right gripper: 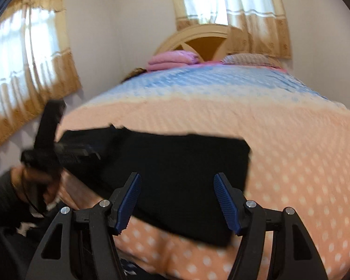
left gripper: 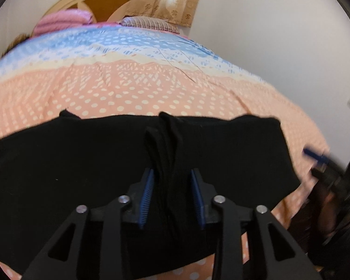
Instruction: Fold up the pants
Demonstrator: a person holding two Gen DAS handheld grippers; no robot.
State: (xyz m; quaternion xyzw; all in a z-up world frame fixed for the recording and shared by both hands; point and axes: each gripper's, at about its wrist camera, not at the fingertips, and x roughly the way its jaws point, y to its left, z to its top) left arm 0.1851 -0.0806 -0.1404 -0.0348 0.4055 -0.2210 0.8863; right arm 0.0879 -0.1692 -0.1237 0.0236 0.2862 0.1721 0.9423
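The black pants (left gripper: 81,163) lie spread on the near part of the bed. My left gripper (left gripper: 172,177) is shut on a bunched fold of the black pants (left gripper: 168,140) between its blue pads. In the right wrist view the pants (right gripper: 175,175) lie folded as a dark rectangle. My right gripper (right gripper: 177,182) is open and empty, hovering just above the pants' near edge. The left gripper (right gripper: 77,151) shows there at the left, blurred, at the pants' left end. The right gripper (left gripper: 315,156) shows blurred at the right edge of the left wrist view.
The bed cover (left gripper: 151,88) is peach with white dots near me and blue farther off (right gripper: 291,163). Pink folded blankets (right gripper: 172,59) and a pillow (right gripper: 249,59) lie at the headboard (right gripper: 207,39). Curtained windows (right gripper: 23,70) are on the walls.
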